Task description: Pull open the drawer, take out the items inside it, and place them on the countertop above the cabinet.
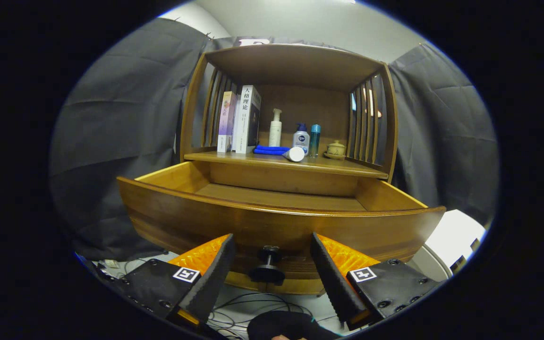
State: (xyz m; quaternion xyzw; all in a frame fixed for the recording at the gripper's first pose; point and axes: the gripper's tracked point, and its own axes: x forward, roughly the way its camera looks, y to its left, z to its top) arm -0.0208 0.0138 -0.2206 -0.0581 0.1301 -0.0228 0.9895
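Observation:
The wooden drawer (272, 222) stands pulled out from the cabinet, and its bare wooden floor (281, 197) shows inside. A dark round knob (268, 267) juts from the drawer's front, right between my fingers. My gripper (270, 245) is open, its fingers apart on either side of the knob without touching it. On the countertop (328, 165) above the drawer lies a blue tube with a white cap (279, 151).
Two books (241, 119) stand at the countertop's left, then a white pump bottle (275, 127), a small blue-capped bottle (301, 138), a teal bottle (315, 140) and a lidded ceramic cup (335, 149). Slatted sides and a top board enclose the shelf. Cables lie on the floor below.

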